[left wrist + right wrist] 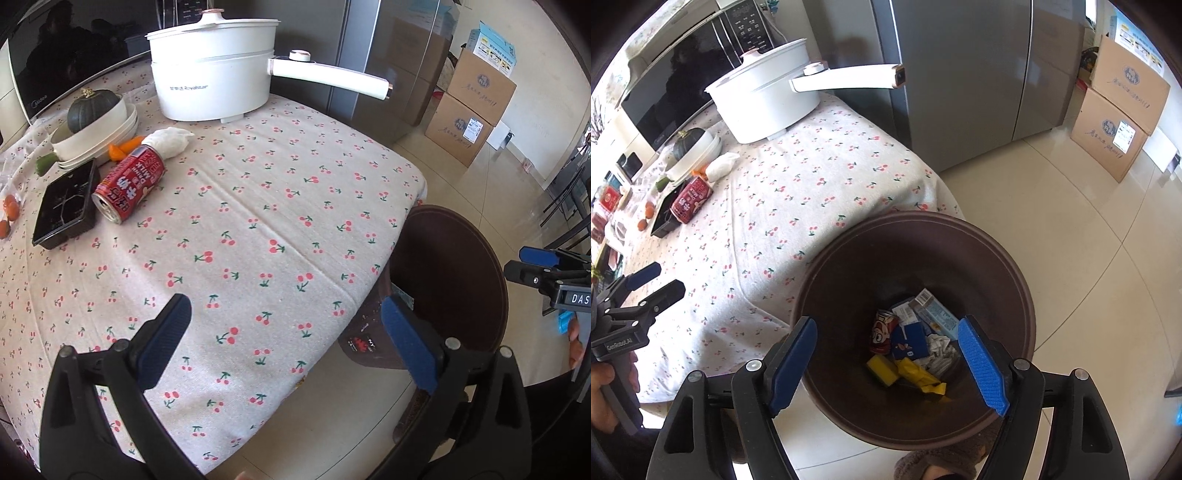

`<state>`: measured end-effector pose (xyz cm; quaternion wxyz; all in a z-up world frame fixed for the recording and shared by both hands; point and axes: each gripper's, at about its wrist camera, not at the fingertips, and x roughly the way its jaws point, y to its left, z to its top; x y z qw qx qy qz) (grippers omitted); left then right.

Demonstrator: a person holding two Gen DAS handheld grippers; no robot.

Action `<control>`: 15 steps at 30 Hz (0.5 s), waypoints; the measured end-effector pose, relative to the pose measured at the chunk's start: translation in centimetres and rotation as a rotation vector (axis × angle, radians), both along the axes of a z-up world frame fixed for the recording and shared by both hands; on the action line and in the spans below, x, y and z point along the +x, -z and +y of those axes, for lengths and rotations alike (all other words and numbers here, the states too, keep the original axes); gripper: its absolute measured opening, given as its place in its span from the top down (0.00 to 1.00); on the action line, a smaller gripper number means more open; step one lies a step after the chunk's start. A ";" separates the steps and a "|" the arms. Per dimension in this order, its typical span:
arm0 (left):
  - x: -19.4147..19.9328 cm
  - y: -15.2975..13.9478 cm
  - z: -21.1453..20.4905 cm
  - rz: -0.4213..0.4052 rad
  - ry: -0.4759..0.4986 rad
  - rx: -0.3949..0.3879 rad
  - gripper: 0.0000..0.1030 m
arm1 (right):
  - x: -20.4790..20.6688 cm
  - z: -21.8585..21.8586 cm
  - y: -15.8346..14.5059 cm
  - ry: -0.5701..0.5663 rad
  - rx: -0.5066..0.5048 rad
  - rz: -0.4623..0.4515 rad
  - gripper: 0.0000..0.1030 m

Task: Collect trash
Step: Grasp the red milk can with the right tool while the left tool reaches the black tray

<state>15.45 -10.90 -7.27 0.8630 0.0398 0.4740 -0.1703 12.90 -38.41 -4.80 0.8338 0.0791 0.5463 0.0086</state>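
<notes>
A brown round bin (960, 236) stands on the floor by the table corner; inside lie a red can (882, 330), blue cartons, white paper and yellow wrappers. My right gripper (886, 354) hangs open above the bin's mouth, nothing between its fingers. My left gripper (284, 332) is open over the near part of the cherry-print tablecloth (258, 206), also empty. On the table's far left lie a red drink can (127, 184) on its side, a crumpled white tissue (170, 142) and a black tray (66, 203). The bin rim (491, 251) shows in the left wrist view too.
A white electric pot (214, 81) with a long handle stands at the back of the table. A squash in stacked white bowls (96, 125) and carrot pieces sit at the left. A grey fridge (960, 74) and cardboard boxes (1115, 122) stand beyond, on a tiled floor.
</notes>
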 end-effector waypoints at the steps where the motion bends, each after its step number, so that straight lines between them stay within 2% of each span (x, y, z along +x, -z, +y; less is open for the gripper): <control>1: 0.0 -0.1 0.6 -0.002 -0.011 0.001 0.01 | 0.3 0.6 -0.1 -0.007 0.004 -0.004 0.21; 15: 0.3 -1.2 12.3 -0.018 -0.241 -0.002 0.01 | 4.8 10.4 0.1 -0.106 0.034 -0.009 0.18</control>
